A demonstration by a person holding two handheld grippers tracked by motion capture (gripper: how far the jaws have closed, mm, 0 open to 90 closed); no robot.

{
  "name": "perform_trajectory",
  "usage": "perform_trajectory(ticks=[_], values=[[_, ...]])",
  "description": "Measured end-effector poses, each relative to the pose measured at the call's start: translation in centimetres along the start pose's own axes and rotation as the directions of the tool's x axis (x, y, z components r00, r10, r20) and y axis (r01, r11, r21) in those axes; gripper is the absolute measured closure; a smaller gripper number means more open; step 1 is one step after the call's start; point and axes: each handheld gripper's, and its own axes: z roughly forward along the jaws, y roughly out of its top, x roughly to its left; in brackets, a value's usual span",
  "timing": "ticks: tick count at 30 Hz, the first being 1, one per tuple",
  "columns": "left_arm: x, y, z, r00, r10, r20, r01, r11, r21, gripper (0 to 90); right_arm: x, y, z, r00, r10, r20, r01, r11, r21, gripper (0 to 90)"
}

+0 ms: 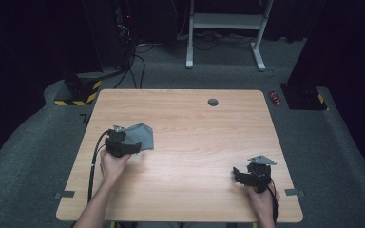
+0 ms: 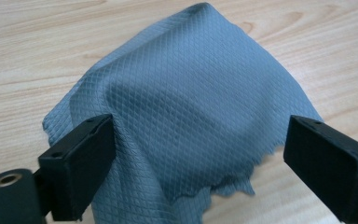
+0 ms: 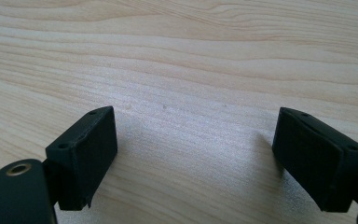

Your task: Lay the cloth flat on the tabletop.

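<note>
A grey cloth (image 1: 140, 137) lies at the left middle of the high view, on the wooden table (image 1: 190, 156), rumpled into a low peak rather than spread flat. The left gripper (image 1: 132, 148) sits at the cloth's near edge. In the left gripper view its jaws stand wide apart, one at each lower corner of the frame, with the cloth (image 2: 186, 112) rising between and beyond them; the left jaw touches or overlaps the fabric, the right jaw is clear of it. Nothing is pinched yet.

The right gripper (image 1: 240, 175) rests at the lower right of the high view, well apart from the cloth, its jaws also wide over bare wood in the right gripper view.

The step in hand looks like taking hold of the cloth. To do it well, the left gripper should go for the ragged near hem (image 2: 223, 186) low in the left gripper view, bringing both jaws to either side of a single fold, then close. Keeping the jaws low to the table would catch the edge instead of pushing the peak away. The right gripper would need to cross toward the cloth if a second corner is wanted.
</note>
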Motion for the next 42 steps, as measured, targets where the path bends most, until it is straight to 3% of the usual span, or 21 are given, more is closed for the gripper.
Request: perform_trajectory(ticks=[6, 13, 19, 33, 39, 42], values=[[-0.3, 0.4, 1.1, 0.9993, 0.029, -0.023, -0.029, 0.999, 0.036, 10.0, 0.0, 0.0, 0.0, 1.0, 0.0, 0.0, 0.0, 1.0, 0.0, 13.7], [-0.2, 0.2, 2.0, 0.999, 0.022, -0.038, -0.019, 0.9975, 0.067, 18.4, 0.0, 0.0, 0.0, 1.0, 0.0, 0.0, 0.0, 1.0, 0.0, 13.7], [-0.1, 0.2, 2.0, 0.9995, 0.016, -0.029, -0.014, 0.9977, 0.066, 21.0, 0.0, 0.0, 0.0, 1.0, 0.0, 0.0, 0.0, 1.0, 0.0, 13.7], [0.3, 0.3, 1.2, 0.999, 0.04, -0.02, -0.039, 0.998, 0.05, 70.8, 0.0, 0.0, 0.0, 1.0, 0.0, 0.0, 0.0, 1.0, 0.0, 13.7], [0.6, 0.3, 0.9, 0.9993, 0.004, 0.038, -0.006, 0.9993, 0.038, 77.8, 0.0, 0.0, 0.0, 1.0, 0.0, 0.0, 0.0, 1.0, 0.0, 13.7], [0.4, 0.4, 0.6, 0.9984, 0.012, 0.055, -0.014, 0.9995, 0.03, 78.7, 0.0, 0.0, 0.0, 1.0, 0.0, 0.0, 0.0, 1.0, 0.0, 13.7]])
